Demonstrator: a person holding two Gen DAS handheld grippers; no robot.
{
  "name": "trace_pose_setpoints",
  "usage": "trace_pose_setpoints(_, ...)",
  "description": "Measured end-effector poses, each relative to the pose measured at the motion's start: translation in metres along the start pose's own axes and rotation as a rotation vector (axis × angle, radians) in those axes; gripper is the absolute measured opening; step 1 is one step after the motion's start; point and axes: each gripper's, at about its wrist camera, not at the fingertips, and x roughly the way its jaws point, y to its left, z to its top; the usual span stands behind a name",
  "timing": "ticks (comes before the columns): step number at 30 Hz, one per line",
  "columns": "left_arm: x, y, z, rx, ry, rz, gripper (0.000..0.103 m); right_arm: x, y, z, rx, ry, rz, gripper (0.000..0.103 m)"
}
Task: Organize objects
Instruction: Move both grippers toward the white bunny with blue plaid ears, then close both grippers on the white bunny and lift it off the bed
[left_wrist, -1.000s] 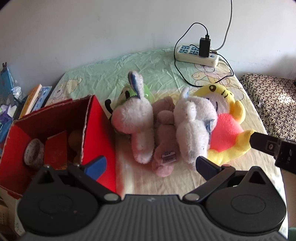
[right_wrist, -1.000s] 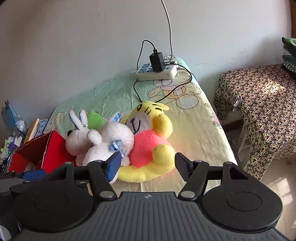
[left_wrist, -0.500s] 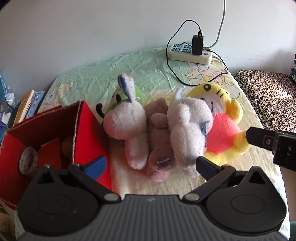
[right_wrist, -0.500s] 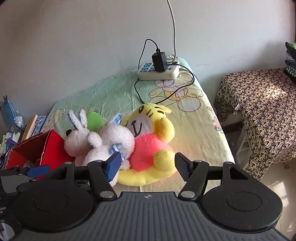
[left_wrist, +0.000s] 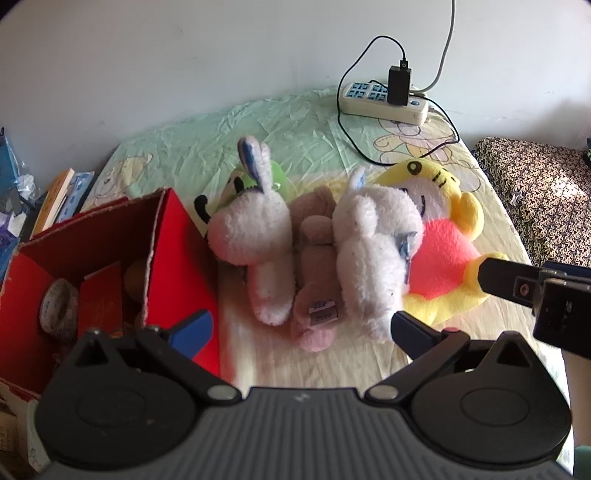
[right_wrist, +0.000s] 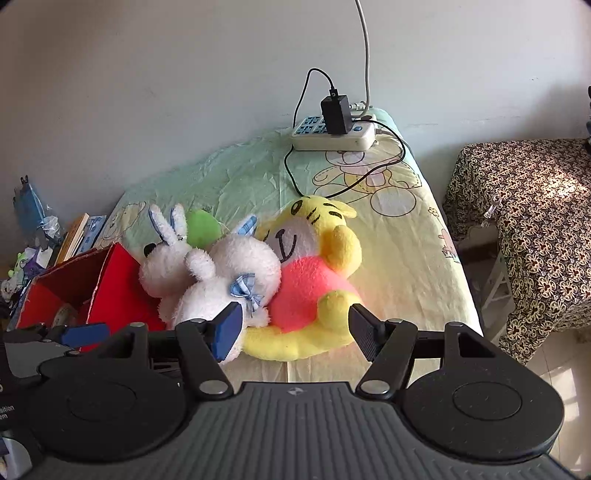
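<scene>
Little has shifted: both grippers (left_wrist: 299, 328) (right_wrist: 293, 328) gape empty; red box (left_wrist: 162, 266) holds a tape roll (left_wrist: 59, 310).

Bright daylight, fisheye bend at my edges

Sun floods the bed's (right_wrist: 417, 258) right side and the patterned cloth (right_wrist: 535, 206); the toys (left_wrist: 255, 236) look soft in my left view, and corners darken.

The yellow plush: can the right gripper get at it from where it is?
Probably yes. The right gripper is open, the yellow plush lies just beyond it, and nothing stands between them.
</scene>
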Motion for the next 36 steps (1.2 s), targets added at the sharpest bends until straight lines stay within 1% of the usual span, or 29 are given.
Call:
trace_pose_setpoints(7, -0.002, 0.002, -0.006, 0.004, -0.003, 0.008, 0.103, 0.003, -0.002, -0.003, 0.003, 0.006, 0.053, 0.064)
trace_pose_setpoints(11, 0.000, 0.005, -0.010, 0.009, -0.010, -0.020, 0.103, 0.008, -0.006, -0.005, 0.024, 0.018, 0.092, 0.061)
trace_pose_setpoints(15, -0.002, 0.013, -0.004, 0.011, -0.046, -0.092, 0.102, 0.011, -0.010, -0.002, 0.043, 0.012, 0.137, 0.058)
trace_pose_setpoints(17, -0.004, 0.015, 0.003, 0.013, -0.077, -0.144, 0.102, 0.015, -0.013, 0.003, 0.064, 0.009, 0.187, 0.055)
trace_pose_setpoints(18, -0.004, 0.014, 0.007, 0.023, -0.104, -0.163, 0.102, 0.018, -0.014, 0.006, 0.073, 0.009, 0.217, 0.054)
trace_pose_setpoints(19, -0.002, 0.012, 0.009, 0.038, -0.118, -0.165, 0.102, 0.022, -0.014, 0.008, 0.079, 0.011, 0.241, 0.054)
trace_pose_setpoints(20, 0.001, 0.009, 0.012, 0.056, -0.124, -0.170, 0.101, 0.027, -0.014, 0.010, 0.085, 0.018, 0.254, 0.054)
trace_pose_setpoints(24, 0.012, 0.000, 0.017, 0.092, -0.118, -0.253, 0.100, 0.047, -0.018, 0.015, 0.115, 0.058, 0.275, 0.054)
trace_pose_setpoints(26, 0.018, -0.003, 0.020, 0.095, -0.111, -0.276, 0.097, 0.058, -0.021, 0.016, 0.145, 0.084, 0.286, 0.054)
trace_pose_setpoints(27, 0.022, -0.005, 0.023, 0.098, -0.106, -0.280, 0.093, 0.062, -0.024, 0.016, 0.163, 0.098, 0.296, 0.054)
trace_pose_setpoints(29, 0.030, -0.009, 0.026, 0.109, -0.090, -0.275, 0.085, 0.070, -0.026, 0.016, 0.194, 0.121, 0.322, 0.054)
trace_pose_setpoints(31, 0.040, -0.010, 0.029, 0.113, -0.065, -0.275, 0.072, 0.076, -0.027, 0.016, 0.208, 0.134, 0.340, 0.054)
trace_pose_setpoints(33, 0.050, -0.009, 0.031, 0.108, -0.033, -0.283, 0.065, 0.081, -0.027, 0.017, 0.196, 0.146, 0.363, 0.054)
trace_pose_setpoints(34, 0.054, -0.009, 0.032, 0.103, -0.020, -0.293, 0.065, 0.083, -0.026, 0.017, 0.196, 0.149, 0.366, 0.054)
trace_pose_setpoints(36, 0.055, -0.009, 0.033, 0.106, -0.028, -0.297, 0.064, 0.087, -0.024, 0.018, 0.191, 0.151, 0.374, 0.054)
